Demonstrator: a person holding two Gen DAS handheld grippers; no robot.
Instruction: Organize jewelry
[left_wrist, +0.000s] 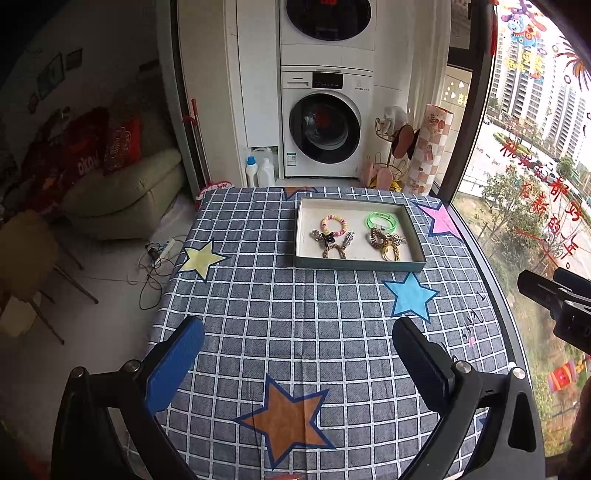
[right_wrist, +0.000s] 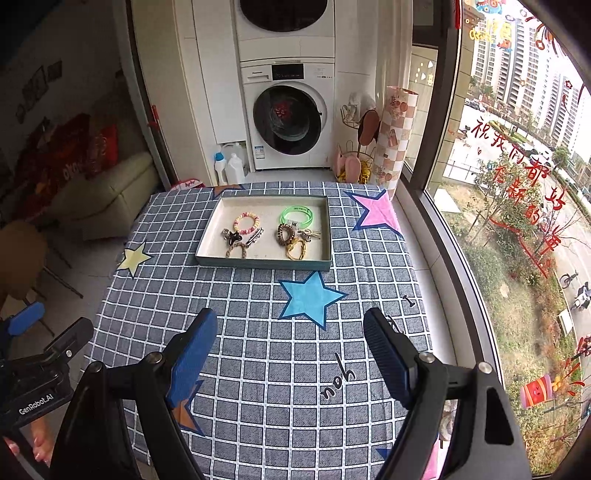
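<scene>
Left gripper (left_wrist: 298, 345): jaws wide, holding nothing | right gripper (right_wrist: 290, 334): jaws wide, holding nothing | shallow rectangular grey-rimmed tray (right_wrist: 207, 243), 12 o'clock on checked star-print tablecloth (right_wrist: 258, 314) | contents: beaded pastel bracelet (right_wrist: 246, 222), translucent green bangle (right_wrist: 296, 217)

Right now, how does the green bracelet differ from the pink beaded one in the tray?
The green bracelet is a smooth translucent neon band; the pink beaded bracelet is made of small pastel beads. The green one lies in the tray's right half, the beaded one in its left half. Both lie flat toward the tray's far side.
</scene>
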